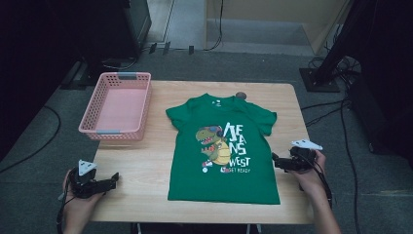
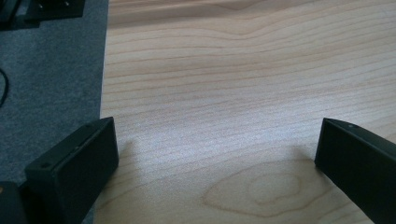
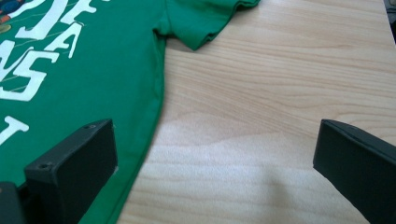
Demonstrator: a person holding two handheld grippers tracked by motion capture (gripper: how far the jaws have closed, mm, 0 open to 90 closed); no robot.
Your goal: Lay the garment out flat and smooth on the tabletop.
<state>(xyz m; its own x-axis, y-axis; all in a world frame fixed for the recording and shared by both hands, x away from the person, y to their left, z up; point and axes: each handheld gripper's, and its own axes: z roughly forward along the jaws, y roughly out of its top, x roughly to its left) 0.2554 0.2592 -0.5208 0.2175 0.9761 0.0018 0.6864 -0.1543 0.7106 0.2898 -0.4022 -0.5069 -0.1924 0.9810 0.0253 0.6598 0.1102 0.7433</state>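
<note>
Green T-shirt [image 1: 224,146] lay flat and face-up at the middle of the wooden table [image 1: 146,165], its collar toward the far edge, hem toward me, both short sleeves spread; the soft knit looked smooth, with only slight rumpling at the sleeve hems. From the right gripper view I saw only part of it [image 3: 84,70]: the print was cut off at the left edge, leaving bits of white block lettering, and one jaw covered a strip of the side seam. In the high view the cartoon dinosaur and the white words were readable only in part, the small bottom line being too blurred for me to trust. That pale, grained table [image 2: 233,93] had rounded corners, and its near edge was partly hidden by my forearms. A pink plastic basket [image 1: 97,119], rectangular with perforated walls, sat at the table's far left corner, well apart from the shirt. A small dark round thing [image 1: 240,95] lay just beyond the collar; I could not make out what it was. My right gripper [image 1: 278,162] rested just beside the shirt's right edge, jaws spread wide, one over the fabric and one over bare wood, gripping nothing. My left gripper [image 1: 113,179] lay near the table's front left corner, jaws likewise wide apart above bare wood.
</note>
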